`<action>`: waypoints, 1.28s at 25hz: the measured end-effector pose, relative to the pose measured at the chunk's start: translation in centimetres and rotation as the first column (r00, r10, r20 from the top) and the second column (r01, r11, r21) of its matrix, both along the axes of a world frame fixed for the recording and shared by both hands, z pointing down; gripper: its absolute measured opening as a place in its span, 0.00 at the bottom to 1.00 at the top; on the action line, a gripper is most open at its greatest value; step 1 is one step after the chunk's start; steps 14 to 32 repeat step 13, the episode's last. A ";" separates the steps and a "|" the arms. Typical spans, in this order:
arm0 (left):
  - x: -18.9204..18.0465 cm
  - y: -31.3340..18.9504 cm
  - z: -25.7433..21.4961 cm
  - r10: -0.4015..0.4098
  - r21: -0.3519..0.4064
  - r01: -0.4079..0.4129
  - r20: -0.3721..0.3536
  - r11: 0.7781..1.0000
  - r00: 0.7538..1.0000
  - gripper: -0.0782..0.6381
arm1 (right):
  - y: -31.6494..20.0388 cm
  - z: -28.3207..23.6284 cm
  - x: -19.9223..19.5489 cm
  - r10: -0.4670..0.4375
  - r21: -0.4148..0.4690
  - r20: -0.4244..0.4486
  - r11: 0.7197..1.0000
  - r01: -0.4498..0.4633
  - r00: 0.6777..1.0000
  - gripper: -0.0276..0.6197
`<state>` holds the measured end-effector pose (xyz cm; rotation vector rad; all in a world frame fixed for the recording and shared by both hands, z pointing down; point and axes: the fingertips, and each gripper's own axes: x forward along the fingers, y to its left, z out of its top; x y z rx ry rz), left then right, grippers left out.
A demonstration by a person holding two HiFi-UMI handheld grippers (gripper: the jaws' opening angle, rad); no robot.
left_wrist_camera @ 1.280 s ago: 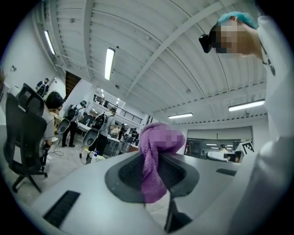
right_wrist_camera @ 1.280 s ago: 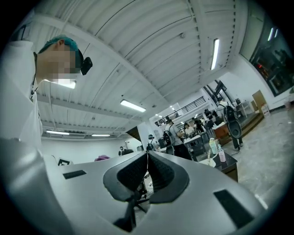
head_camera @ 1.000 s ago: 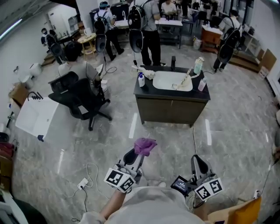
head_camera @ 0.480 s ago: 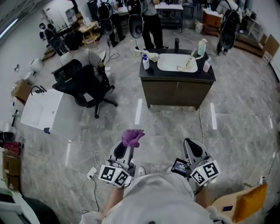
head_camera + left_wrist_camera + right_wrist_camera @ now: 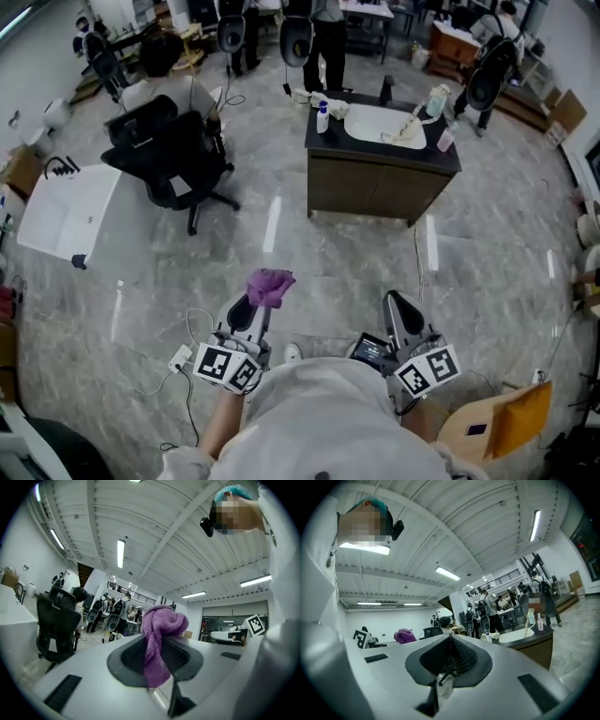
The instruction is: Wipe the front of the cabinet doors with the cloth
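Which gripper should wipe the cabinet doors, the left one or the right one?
Probably the left gripper: its jaws are shut on the purple cloth. The right gripper is shut with nothing in it. Both are far from the cabinet.

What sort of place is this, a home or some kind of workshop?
Probably a big open lab or workspace, not a home: a lone sink cabinet stands mid-floor, with an office chair nearby and several people at desks behind.
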<state>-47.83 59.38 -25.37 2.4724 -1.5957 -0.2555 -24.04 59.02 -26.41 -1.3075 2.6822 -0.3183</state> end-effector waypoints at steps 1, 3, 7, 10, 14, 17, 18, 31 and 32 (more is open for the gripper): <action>-0.5 0.3 0.3 0.011 -0.003 -0.011 -0.001 1.000 1.000 0.22 | 0.4 0.2 -0.7 0.007 -0.005 0.000 1.000 -0.007 1.000 0.09; -1.4 0.9 0.9 0.032 -0.011 -0.032 -0.017 0.999 0.999 0.22 | 1.4 0.8 -2.0 0.029 -0.019 0.002 0.999 -0.029 1.000 0.09; -2.1 2.0 1.2 0.078 -0.018 -0.079 -0.035 0.997 0.996 0.22 | 3.4 1.0 -3.8 0.057 -0.016 0.020 0.998 -0.057 0.998 0.09; -2.1 2.0 1.9 0.105 -0.021 -0.106 -0.015 0.994 0.994 0.22 | 4.4 0.8 -4.4 0.051 0.010 -0.004 0.999 -0.051 0.999 0.09; -1.9 1.3 2.3 0.124 -0.019 -0.124 -0.003 0.992 0.992 0.22 | 4.7 1.1 -4.0 0.061 0.022 -0.039 0.998 -0.060 0.997 0.09; -1.9 1.3 2.3 0.124 -0.019 -0.124 -0.003 0.992 0.992 0.22 | 4.7 1.1 -4.0 0.061 0.022 -0.039 0.998 -0.060 0.997 0.09; -1.9 1.3 2.3 0.124 -0.019 -0.124 -0.003 0.992 0.992 0.22 | 4.7 1.1 -4.0 0.061 0.022 -0.039 0.998 -0.060 0.997 0.09; -1.9 1.3 2.3 0.124 -0.019 -0.124 -0.003 0.992 0.992 0.22 | 4.7 1.1 -4.0 0.061 0.022 -0.039 0.998 -0.060 0.997 0.09; -1.9 1.3 2.3 0.124 -0.019 -0.124 -0.003 0.992 0.992 0.22 | 4.7 1.1 -4.0 0.061 0.022 -0.039 0.998 -0.060 0.997 0.09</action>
